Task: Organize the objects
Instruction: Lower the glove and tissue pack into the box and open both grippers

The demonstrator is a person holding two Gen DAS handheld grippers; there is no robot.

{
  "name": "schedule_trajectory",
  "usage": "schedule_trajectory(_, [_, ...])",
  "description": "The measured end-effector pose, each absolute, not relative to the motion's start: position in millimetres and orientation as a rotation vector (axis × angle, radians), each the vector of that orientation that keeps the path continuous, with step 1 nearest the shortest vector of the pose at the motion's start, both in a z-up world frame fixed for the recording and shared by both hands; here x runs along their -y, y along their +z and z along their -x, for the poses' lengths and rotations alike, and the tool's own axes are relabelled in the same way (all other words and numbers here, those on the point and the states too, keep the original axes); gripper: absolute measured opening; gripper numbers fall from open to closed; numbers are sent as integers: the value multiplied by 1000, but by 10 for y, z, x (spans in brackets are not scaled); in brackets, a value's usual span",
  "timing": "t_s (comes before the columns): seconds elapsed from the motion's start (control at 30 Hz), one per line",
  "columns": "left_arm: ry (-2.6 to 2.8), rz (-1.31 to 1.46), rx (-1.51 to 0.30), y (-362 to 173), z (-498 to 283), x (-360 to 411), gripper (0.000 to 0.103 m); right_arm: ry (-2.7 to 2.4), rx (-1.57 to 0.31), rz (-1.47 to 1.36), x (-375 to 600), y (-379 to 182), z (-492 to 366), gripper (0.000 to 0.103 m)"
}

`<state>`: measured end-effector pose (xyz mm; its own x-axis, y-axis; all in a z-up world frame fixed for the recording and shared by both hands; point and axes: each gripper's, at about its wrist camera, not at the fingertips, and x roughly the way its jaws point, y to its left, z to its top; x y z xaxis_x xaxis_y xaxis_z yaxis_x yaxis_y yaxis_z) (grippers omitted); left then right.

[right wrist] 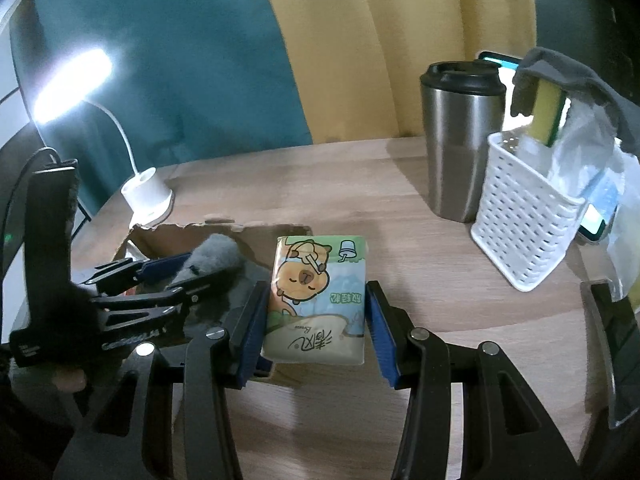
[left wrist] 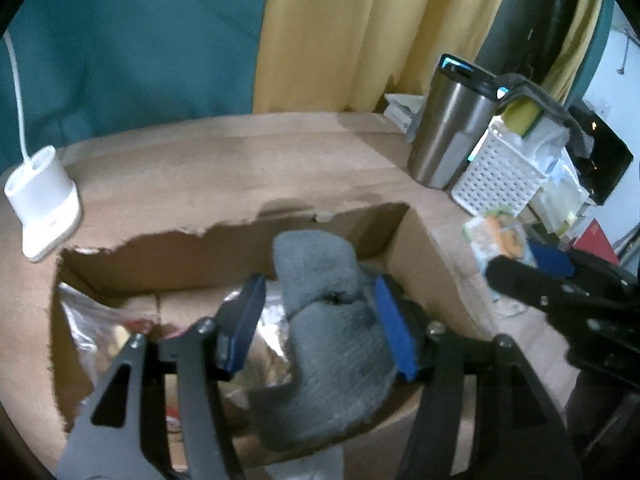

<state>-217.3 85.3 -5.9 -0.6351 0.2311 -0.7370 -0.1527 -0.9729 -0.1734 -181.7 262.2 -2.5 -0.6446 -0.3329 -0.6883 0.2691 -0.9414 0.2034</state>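
Two views share one wooden tabletop (left wrist: 240,152).

From the left wrist, the left gripper (left wrist: 320,320) hangs over a torn cardboard box (left wrist: 416,248). Its blue pads (left wrist: 394,320) stand apart with a grey sock (left wrist: 320,320) between them; the sock leans on the right pad, while the left pad is clear of it, so the grip is released. The sock droops into the box, over a crinkled foil bag (left wrist: 268,332) and clear plastic wrap (left wrist: 84,320) that only this view shows. A white lamp base (left wrist: 44,200) sits at the tabletop's left edge. Toward the far right corner stand a steel tumbler (left wrist: 448,136) and, just beside it, a white perforated basket (left wrist: 496,180). The right gripper's black frame (left wrist: 560,292) enters from the right.

From the right wrist, the right gripper (right wrist: 318,324) grasps a tissue pack (right wrist: 316,300) printed with a cartoon animal, a blue pad pressed against each side. The pack is just beside the box's (right wrist: 168,236) right wall. This view alone shows the lamp's (right wrist: 148,196) lit head (right wrist: 70,84), the tumbler's (right wrist: 460,140) black lid, and the basket's (right wrist: 524,232) load: a yellow sponge (right wrist: 548,112) with a dark grey cloth (right wrist: 580,80) draped over it. The left gripper (right wrist: 176,276) shows at the left, over the box, with the sock (right wrist: 216,256) at its fingers.
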Motion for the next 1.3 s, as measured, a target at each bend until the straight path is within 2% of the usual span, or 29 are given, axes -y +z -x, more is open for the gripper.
schedule_trajectory(0.43, [2710,1087,157,245,1919,-454,59,-2544,71,-1157,-2178,-127,1936,50])
schedule_trajectory(0.73, [2755,1113,213,185,1776,-127,59,-2547,83,-1193,-2026,-177,1962,51])
schedule_trajectory(0.83, [2761,1116,224,171,1716,-64,59,-2554,88,-1190,-2002,-160,1935,59])
schedule_trajectory(1.3, [2773,1090,246,170,1356,83,59,-2570,46,-1191,-1855,-123,1531,59])
